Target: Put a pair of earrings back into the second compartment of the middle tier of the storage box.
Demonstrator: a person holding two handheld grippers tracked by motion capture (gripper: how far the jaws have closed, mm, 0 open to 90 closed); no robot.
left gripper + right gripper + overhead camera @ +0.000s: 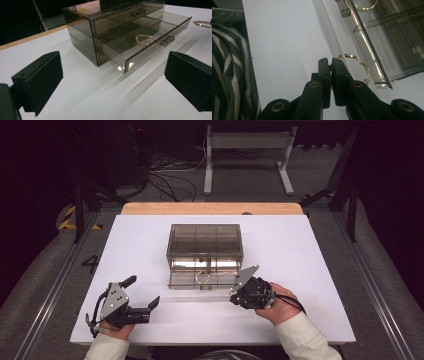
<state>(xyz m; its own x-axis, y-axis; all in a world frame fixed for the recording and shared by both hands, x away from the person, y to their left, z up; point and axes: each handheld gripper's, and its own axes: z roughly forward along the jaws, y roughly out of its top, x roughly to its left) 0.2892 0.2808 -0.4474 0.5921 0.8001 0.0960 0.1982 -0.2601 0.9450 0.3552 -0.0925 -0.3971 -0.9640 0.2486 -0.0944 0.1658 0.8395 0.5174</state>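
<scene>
White bench [310, 270], seen from above, carrying a smoked transparent plastic drawer chest [205, 240] whose lower drawer [150, 37] is drawn out toward the person. Ahead of the left claw [112, 82], whose two black pads stand wide apart with nothing between them, the open drawer shows several divided compartments; a gold chain bracelet [145, 39] lies coiled in one of them, just behind the drawer's front wall and beside its small handle. The right claw [330, 66] is held low over the bench, just in front of the drawer's near corner, its jaws drawn almost together on a second gold beaded chain bracelet [359, 65]. The chain loops out from between the pads, up and to the side, and hangs close to the drawer's clear front wall; whether it touches that wall cannot be told.

Step in hand, as judged: the second bracelet is gripped and is being carried to the drawer. The next move calls for lifting the right claw above the drawer's front edge, bringing it over a free compartment, and parting the jaws only once the dangling loop is inside. The left claw is free to steady the chest.
</scene>
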